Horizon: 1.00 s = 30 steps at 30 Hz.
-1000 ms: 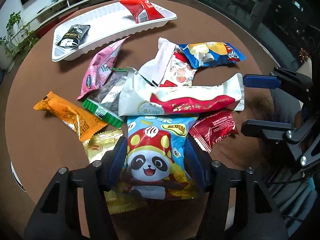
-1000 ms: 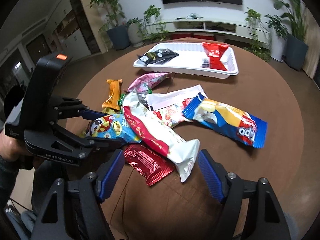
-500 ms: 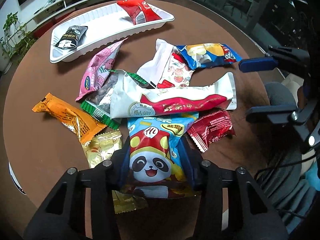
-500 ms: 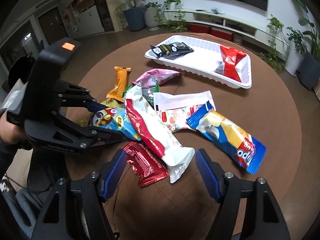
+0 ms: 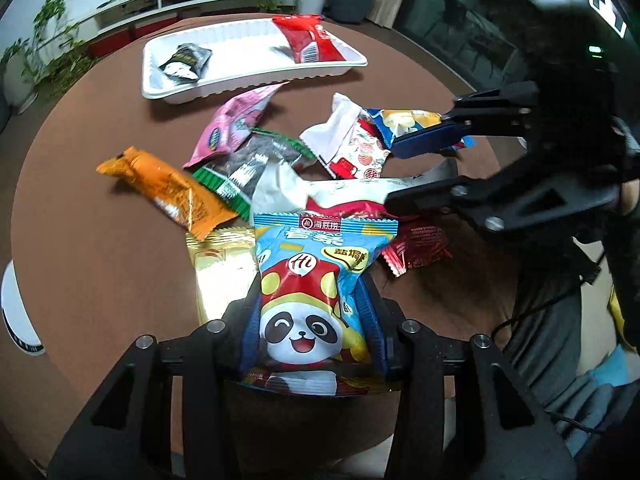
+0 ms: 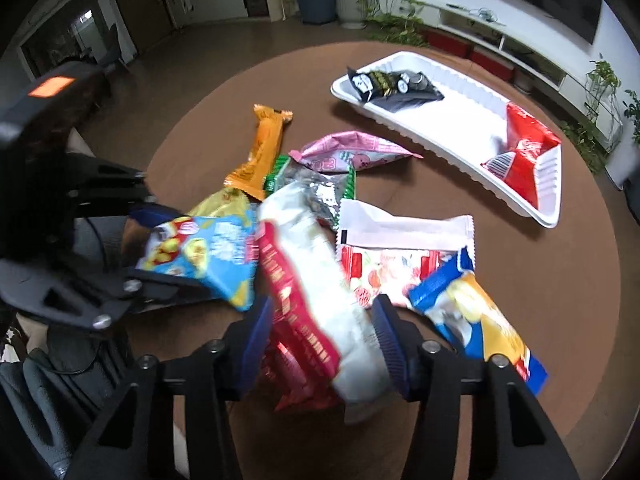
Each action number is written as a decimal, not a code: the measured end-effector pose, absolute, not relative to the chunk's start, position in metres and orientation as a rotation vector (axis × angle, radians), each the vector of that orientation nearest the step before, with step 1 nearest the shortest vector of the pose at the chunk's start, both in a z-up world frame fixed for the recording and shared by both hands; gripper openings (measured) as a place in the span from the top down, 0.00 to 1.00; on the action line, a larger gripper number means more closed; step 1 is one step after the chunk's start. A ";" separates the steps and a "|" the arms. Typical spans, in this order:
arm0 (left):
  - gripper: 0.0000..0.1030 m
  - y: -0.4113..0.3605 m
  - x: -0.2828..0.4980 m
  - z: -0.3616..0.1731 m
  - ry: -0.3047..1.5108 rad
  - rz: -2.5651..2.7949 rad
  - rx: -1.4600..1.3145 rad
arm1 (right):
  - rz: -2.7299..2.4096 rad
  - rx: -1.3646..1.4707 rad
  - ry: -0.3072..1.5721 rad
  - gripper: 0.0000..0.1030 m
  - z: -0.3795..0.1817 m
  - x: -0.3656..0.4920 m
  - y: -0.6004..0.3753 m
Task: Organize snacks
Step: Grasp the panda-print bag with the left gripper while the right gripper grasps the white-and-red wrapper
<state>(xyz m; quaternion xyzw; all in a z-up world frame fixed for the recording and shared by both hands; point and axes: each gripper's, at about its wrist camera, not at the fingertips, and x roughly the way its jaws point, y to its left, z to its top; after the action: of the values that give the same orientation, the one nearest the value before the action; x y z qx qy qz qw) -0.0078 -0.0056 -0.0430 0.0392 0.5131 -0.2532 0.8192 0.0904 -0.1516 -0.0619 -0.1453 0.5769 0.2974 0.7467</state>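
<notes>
Two packets lay in the tray (image 5: pixel 256 76) beyond both tongs. The left tongs (image 5: pixel 312 320) gripped the panda bag (image 5: pixel 316 280); the right tongs (image 6: pixel 320 340) had just been closing around the long white packet (image 6: pixel 320 280). Most snacks remained loose on the worktop (image 5: pixel 100 240).

Round table (image 5: pixel 100 272): brown, matt, cloth-like cover, faint creases near front edge.
White tray (image 5: pixel 256 76): thin moulded plastic, ribbed walls, slight sheen.
Panda snack bag (image 5: pixel 316 292): glossy printed film, crimped ends.
Gold packet (image 5: pixel 224 272): metallic foil, shiny.
Long white-and-red packet (image 6: pixel 320 292): glossy plastic film.
Gripper fingers (image 6: pixel 388 340): matt black plastic, blue ridged rubbery pads, metal screws.
</notes>
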 end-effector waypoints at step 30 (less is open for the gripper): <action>0.60 0.017 -0.026 -0.047 1.060 -0.539 -0.071 | 0.808 -0.581 1.367 0.48 -0.095 0.080 -0.104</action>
<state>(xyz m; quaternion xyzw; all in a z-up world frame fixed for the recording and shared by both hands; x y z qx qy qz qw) -0.0259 0.0170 -0.0468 -0.0335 0.4993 -0.2536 0.8278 0.0799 -0.1038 -0.0950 -0.2570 0.6049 0.3574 0.6635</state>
